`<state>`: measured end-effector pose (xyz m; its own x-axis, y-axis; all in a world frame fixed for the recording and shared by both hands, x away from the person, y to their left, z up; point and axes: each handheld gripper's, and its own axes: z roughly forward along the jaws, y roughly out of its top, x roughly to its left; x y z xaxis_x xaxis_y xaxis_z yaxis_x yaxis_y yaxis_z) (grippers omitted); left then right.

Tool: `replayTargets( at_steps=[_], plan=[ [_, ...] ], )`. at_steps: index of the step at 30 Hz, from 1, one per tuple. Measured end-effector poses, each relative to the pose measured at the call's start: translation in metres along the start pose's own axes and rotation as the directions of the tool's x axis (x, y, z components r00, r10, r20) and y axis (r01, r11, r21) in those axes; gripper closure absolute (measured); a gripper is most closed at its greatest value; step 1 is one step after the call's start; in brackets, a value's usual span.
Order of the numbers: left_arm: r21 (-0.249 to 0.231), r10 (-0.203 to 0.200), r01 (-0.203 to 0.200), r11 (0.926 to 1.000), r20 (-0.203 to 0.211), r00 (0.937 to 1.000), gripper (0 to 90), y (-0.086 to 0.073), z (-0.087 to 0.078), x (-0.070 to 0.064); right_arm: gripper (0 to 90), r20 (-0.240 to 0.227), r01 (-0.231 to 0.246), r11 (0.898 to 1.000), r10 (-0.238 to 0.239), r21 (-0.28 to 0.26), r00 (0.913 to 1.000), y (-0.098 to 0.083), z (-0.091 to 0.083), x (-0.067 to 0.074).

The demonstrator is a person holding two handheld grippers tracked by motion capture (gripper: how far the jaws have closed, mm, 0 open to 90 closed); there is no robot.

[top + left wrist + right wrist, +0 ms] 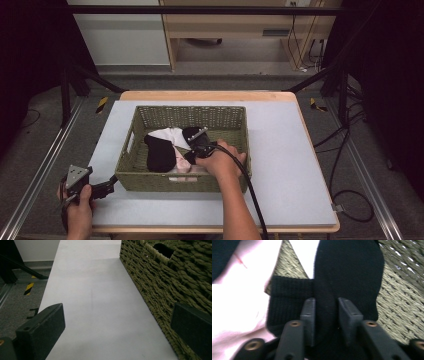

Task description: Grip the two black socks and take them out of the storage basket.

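The right claw [325,315] is inside the woven basket [150,181], and its two black pads are pressed on a fold of a black sock [347,272], so it is clamped on the cloth. The right gripper view shows the ribbed knit of this sock, a soft pink cloth [239,297] beside it and the olive wicker floor under them. In the high view, the socks lie as a dark and pale heap in the middle of the rectangular basket. The left claw [102,190] rests on the grey surface [290,150] just beside the basket's near left corner, with its jaws wide apart and nothing between them; the left gripper view shows the thick plaited wall from close.
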<state>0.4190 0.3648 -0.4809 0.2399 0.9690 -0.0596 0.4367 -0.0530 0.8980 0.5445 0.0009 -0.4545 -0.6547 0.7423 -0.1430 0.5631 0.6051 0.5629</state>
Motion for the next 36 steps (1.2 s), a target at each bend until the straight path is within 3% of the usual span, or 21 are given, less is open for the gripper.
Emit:
replayTargets(
  at_steps=[2, 5, 10, 14, 17, 21, 22, 25, 26, 31, 36],
  plan=[
    [0.000, -0.001, 0.001, 1.0000, 0.001, 1.0000, 0.0, 0.000, 0.000, 0.000, 83.9, -0.009, -0.014, 1.000, 0.014, 0.017, 0.9999, 0.001, -0.002, -0.001],
    [0.000, -0.001, 0.001, 1.0000, 0.001, 1.0000, 0.0, 0.000, 0.000, 0.000, 85.8, 0.030, -0.022, 1.000, 0.021, 0.007, 0.9993, 0.002, -0.007, -0.006],
    [0.002, -0.003, 0.003, 1.0000, 0.001, 1.0000, 0.0, 0.000, 0.000, 0.001, 86.4, 0.084, -0.050, 0.990, 0.062, -0.133, 0.9945, 0.004, -0.020, -0.013],
    [0.001, -0.004, 0.004, 1.0000, 0.002, 1.0000, 0.0, 0.000, 0.000, 0.000, 86.4, 0.148, -0.022, 0.964, 0.064, -0.266, 0.9869, 0.004, -0.033, -0.014],
    [0.001, -0.002, 0.002, 1.0000, 0.001, 1.0000, 0.0, 0.000, 0.000, 0.000, 86.4, 0.186, -0.004, 0.923, 0.082, -0.385, 0.9792, 0.003, -0.045, -0.015],
    [0.002, 0.002, -0.002, 1.0000, 0.000, 1.0000, 0.0, 0.000, 0.000, 0.000, 86.4, 0.216, 0.010, 0.852, 0.121, -0.524, 0.9689, -0.001, -0.060, -0.019],
    [0.002, 0.003, -0.003, 1.0000, 0.000, 1.0000, 0.0, 0.000, 0.000, 0.000, 86.4, 0.231, 0.019, 0.831, 0.132, -0.556, 0.9640, -0.002, -0.064, -0.020],
    [0.002, 0.002, -0.002, 1.0000, 0.000, 1.0000, 0.0, 0.000, 0.000, 0.000, 86.4, 0.186, -0.025, 0.752, 0.195, -0.658, 0.9629, -0.005, -0.076, -0.023],
    [0.002, 0.002, -0.002, 1.0000, 0.000, 1.0000, 0.0, 0.000, 0.000, 0.000, 86.3, 0.189, -0.025, 0.733, 0.208, -0.679, 0.9598, -0.006, -0.079, -0.024],
    [0.001, -0.001, 0.001, 1.0000, 0.001, 1.0000, 0.0, 0.000, 0.000, 0.000, 86.3, 0.236, 0.024, 0.658, 0.235, -0.752, 0.9427, -0.011, -0.093, -0.028],
    [0.002, 0.003, -0.003, 1.0000, 0.000, 1.0000, 0.0, 0.000, 0.000, 0.000, 86.3, 0.253, 0.027, 0.583, 0.310, -0.812, 0.9165, -0.022, -0.112, -0.043]
  ],
)
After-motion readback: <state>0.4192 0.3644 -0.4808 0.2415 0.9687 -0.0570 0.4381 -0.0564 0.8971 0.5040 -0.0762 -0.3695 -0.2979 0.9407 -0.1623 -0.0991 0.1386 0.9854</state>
